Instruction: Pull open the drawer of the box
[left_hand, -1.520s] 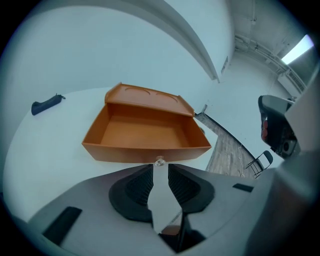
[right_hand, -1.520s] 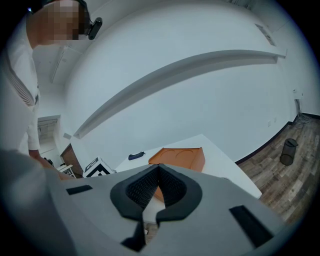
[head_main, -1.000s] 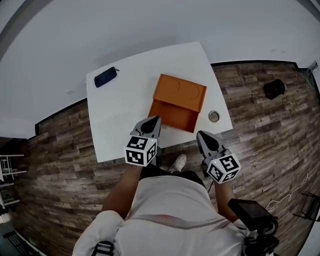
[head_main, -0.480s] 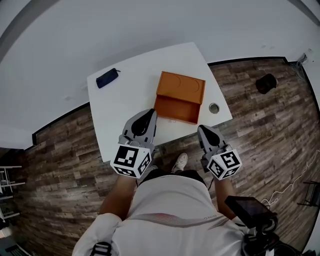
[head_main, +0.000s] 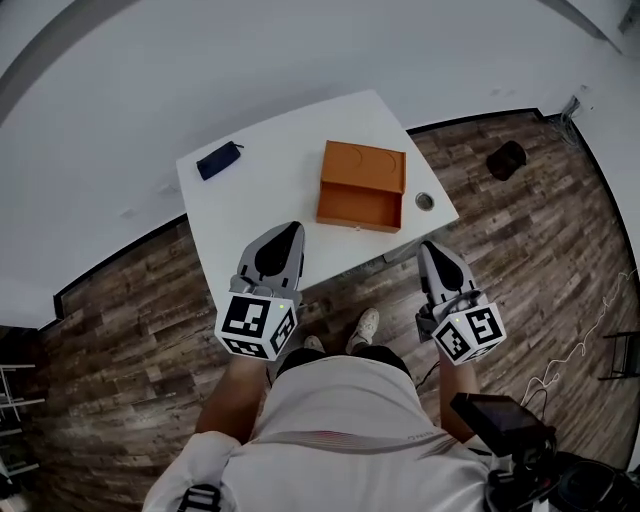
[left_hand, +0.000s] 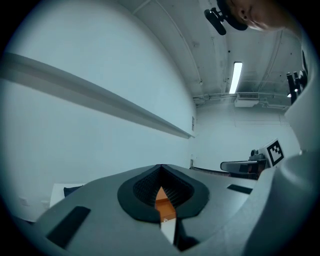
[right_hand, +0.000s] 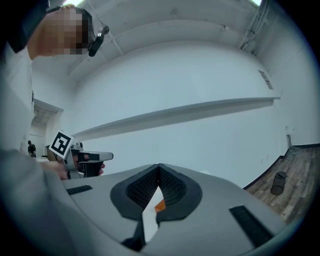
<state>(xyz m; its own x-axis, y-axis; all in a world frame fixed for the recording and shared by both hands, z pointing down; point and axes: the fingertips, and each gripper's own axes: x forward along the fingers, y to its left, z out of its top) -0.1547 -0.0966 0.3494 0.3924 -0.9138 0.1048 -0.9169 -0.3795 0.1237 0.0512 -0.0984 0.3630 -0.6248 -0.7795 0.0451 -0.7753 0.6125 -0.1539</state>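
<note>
- A dark blue pouch lies near the far left corner of the white bench, well apart from everything else on it.
- The left gripper is held up over the bench's near edge, with its marker cube toward the person. In the left gripper view its jaws are pressed together at the tips with nothing between them. A sliver of orange shows through the slot below the tips.
- The orange box sits on the right half of the bench, and two ring shapes are pressed into its lid. Its drawer stands pulled out toward the person's side, with the darker inside showing. Neither gripper touches it.
- A small round fitting sits in the bench top just beside the box's right side, near the bench edge.
- The right gripper hangs past the bench's near right corner, over the wooden floor. In the right gripper view it is also clenched and empty. The box shows only as a small orange patch beyond the jaws.
- A dark object stands on the floor, well to the right of the bench.
</note>
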